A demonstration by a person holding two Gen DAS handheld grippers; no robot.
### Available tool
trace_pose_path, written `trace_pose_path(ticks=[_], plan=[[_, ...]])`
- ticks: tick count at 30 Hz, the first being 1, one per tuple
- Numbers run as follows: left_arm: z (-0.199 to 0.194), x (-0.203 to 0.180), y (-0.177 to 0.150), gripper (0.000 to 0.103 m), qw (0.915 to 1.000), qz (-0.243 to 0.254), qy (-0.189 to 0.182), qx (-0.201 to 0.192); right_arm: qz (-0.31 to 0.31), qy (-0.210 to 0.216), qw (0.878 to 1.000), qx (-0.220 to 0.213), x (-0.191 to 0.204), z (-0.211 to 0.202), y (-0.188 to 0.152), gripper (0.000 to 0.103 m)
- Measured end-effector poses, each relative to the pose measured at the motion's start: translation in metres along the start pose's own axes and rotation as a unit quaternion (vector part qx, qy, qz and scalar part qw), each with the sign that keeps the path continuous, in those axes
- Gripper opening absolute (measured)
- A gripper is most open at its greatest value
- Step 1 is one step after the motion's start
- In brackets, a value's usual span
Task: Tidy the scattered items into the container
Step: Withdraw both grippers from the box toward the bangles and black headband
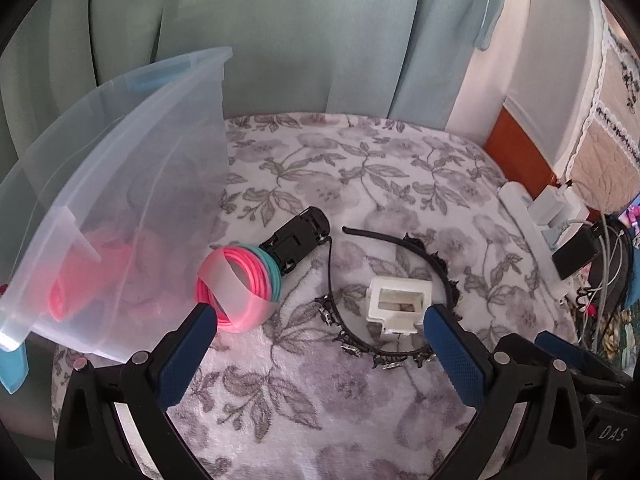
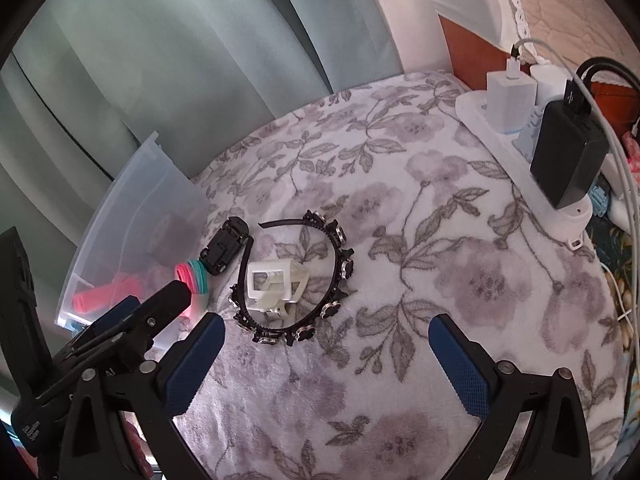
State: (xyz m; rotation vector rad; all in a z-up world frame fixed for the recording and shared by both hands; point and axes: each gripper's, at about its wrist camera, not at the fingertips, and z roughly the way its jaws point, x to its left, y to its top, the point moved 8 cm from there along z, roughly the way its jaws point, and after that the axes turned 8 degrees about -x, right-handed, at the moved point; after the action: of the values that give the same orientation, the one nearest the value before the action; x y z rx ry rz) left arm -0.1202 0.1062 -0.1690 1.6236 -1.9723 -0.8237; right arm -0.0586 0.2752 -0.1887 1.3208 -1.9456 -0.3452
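Both claws spread wide, nothing between the pads: left gripper (image 1: 320,322) hangs low over the floral blanket (image 1: 360,160), right gripper (image 2: 326,336) likewise, further back. I see four loose items clustered together: a stack of pink and teal bangles (image 1: 240,284) touching a black toy car (image 1: 298,240), a black studded headband (image 1: 400,304) curving around a white plastic frame (image 1: 400,300). Clear plastic bin (image 1: 120,208) sits just left of the bangles, pink items already inside. White power strip (image 2: 520,160) with chargers along the blanket's right edge.
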Motion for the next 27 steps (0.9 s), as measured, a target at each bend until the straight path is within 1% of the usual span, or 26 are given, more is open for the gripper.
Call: trace_pose_path(ticks=[3, 9, 11, 14, 15, 16, 17, 19, 23, 25, 27], plan=[[0.009, 0.005, -0.006, 0.103, 0.9999, -0.001, 0.012, 0.012, 0.003, -0.005, 1.0, 0.015, -0.003, 0.01, -0.004, 0.103], [0.02, 0.016, -0.009, 0.103, 0.9996, -0.015, 0.022, 0.009, -0.004, -0.016, 1.0, 0.024, -0.005, 0.024, -0.008, 0.102], [0.024, 0.019, -0.011, 0.103, 0.9993, -0.025, 0.023, 0.015, -0.003, -0.014, 0.999, 0.029, -0.005, 0.029, -0.008, 0.097], [0.033, 0.024, -0.017, 0.103, 0.9985, -0.036, 0.032, 0.028, -0.005, -0.018, 0.999, 0.04, -0.005, 0.038, -0.01, 0.086], [0.035, 0.026, -0.018, 0.103, 0.9981, -0.037, 0.038, 0.029, -0.008, -0.019, 0.999, 0.043, -0.005, 0.041, -0.01, 0.078], [0.036, 0.028, -0.019, 0.103, 0.9979, -0.039, 0.044, 0.028, -0.01, -0.019, 0.999, 0.045, -0.005, 0.044, -0.011, 0.072], [0.037, 0.029, -0.019, 0.102, 0.9977, -0.039, 0.05, 0.025, -0.011, -0.018, 0.999, 0.047, -0.004, 0.046, -0.011, 0.07], [0.038, 0.031, -0.019, 0.101, 0.9972, -0.036, 0.063, 0.019, -0.015, -0.016, 0.999, 0.05, -0.002, 0.052, -0.012, 0.062], [0.043, 0.031, -0.021, 0.1, 0.9959, -0.02, 0.085, 0.025, -0.021, -0.019, 0.998, 0.049, 0.0, 0.061, -0.01, 0.058], [0.043, 0.03, -0.021, 0.095, 0.9956, -0.014, 0.089, 0.025, -0.025, -0.02, 0.998, 0.046, 0.0, 0.064, -0.007, 0.055], [0.043, 0.027, -0.02, 0.087, 0.995, 0.003, 0.097, 0.024, -0.025, -0.02, 0.999, 0.043, 0.0, 0.066, -0.006, 0.054]])
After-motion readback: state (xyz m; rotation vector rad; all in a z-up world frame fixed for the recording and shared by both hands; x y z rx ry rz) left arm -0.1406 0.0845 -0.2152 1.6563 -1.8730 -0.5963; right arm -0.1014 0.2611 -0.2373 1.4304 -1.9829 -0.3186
